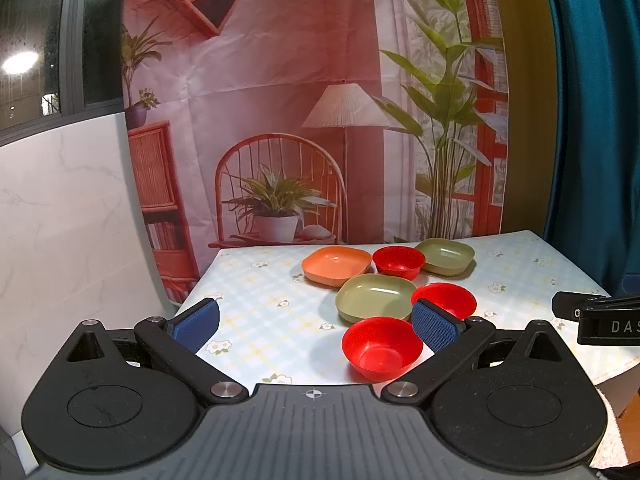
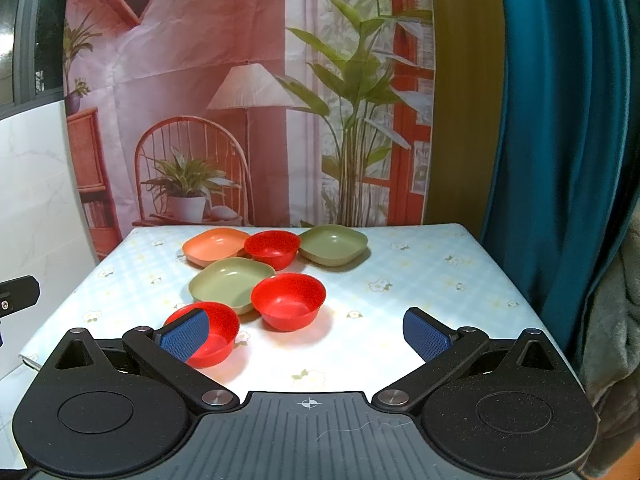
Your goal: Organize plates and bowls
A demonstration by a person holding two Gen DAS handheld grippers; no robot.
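Note:
Several dishes sit clustered on the table. Three red bowls: near, middle, far. Two green square plates: near, far. One orange square plate lies at the far left. My left gripper is open and empty, short of the near red bowl. My right gripper is open and empty, short of the middle red bowl.
The table has a pale checked floral cloth. A printed backdrop hangs behind its far edge. A teal curtain hangs at the right. The right gripper's body shows at the left wrist view's right edge.

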